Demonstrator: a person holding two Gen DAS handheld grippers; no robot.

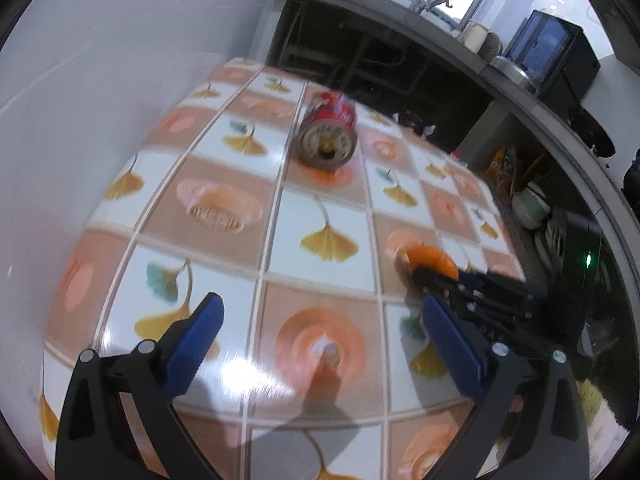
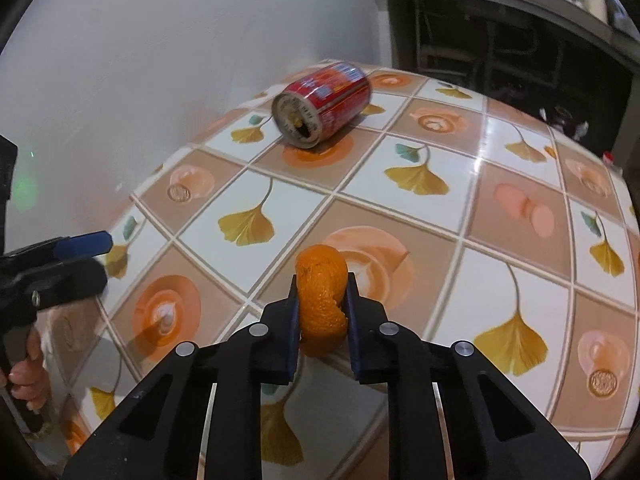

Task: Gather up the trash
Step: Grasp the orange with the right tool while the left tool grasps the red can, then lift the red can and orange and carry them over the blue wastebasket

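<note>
A red drink can [image 1: 329, 130] lies on its side on the tiled table [image 1: 224, 208], its open top facing me; it also shows in the right wrist view [image 2: 320, 104]. My left gripper [image 1: 320, 320] is open and empty, well short of the can; it appears at the left of the right wrist view [image 2: 80, 248]. My right gripper [image 2: 322, 292] is shut on a curled orange peel [image 2: 322, 300] just above the table. In the left wrist view the peel [image 1: 430, 258] and the right gripper [image 1: 416, 270] sit to the right.
A white wall [image 1: 100, 80] borders the table's left side. A dark counter [image 1: 440, 32] with open shelving, jars and an appliance runs behind the table. The table's right edge [image 1: 508, 232] drops toward pots and clutter below.
</note>
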